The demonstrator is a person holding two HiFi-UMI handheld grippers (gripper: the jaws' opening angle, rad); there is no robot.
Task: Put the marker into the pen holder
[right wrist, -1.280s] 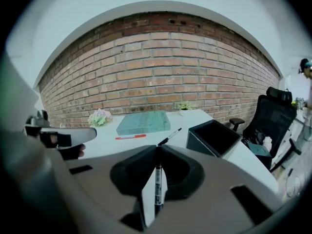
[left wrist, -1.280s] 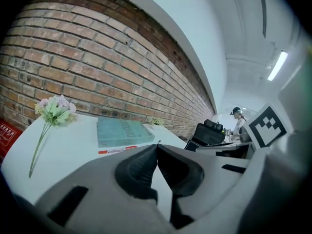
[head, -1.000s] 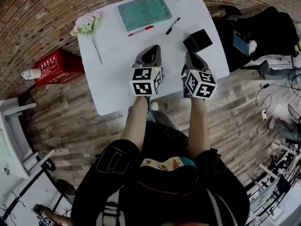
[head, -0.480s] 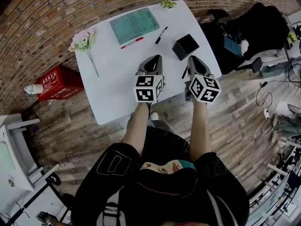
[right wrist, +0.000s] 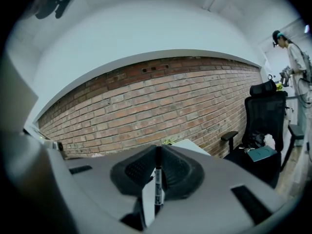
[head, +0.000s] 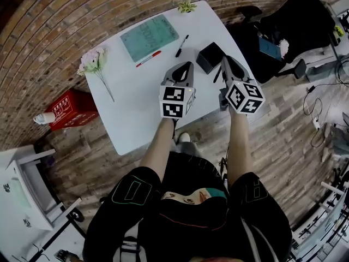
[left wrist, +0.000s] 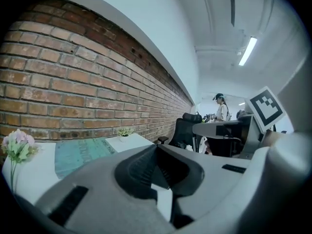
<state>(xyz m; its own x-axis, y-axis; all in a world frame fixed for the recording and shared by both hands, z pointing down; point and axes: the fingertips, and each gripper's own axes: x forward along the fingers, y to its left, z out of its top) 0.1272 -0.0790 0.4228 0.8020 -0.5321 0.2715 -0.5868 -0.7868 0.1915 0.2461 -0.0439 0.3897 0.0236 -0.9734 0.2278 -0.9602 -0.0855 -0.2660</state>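
While the right gripper (right wrist: 158, 149) was clamped on a black marker (right wrist: 158, 182), which stood upright between its pads with its lower end hanging below them, the left gripper (left wrist: 157, 149) had its jaws brought together with nothing in them. Both grippers were held above the near half of the white table (head: 131, 113), side by side and apart from each other. The black pen holder (head: 210, 57), a square box, stood on the table just ahead of the gap between them, nearer the right gripper's tips, and the marker was not in it. Farther back lay a green sheet (head: 148, 37), with a red marker (head: 148, 58) along its near edge and a black pen (head: 181, 46) beside that. Some pink flowers (head: 95, 63) lay at the table's left side, and a small potted plant (head: 186, 6) stood at the far edge
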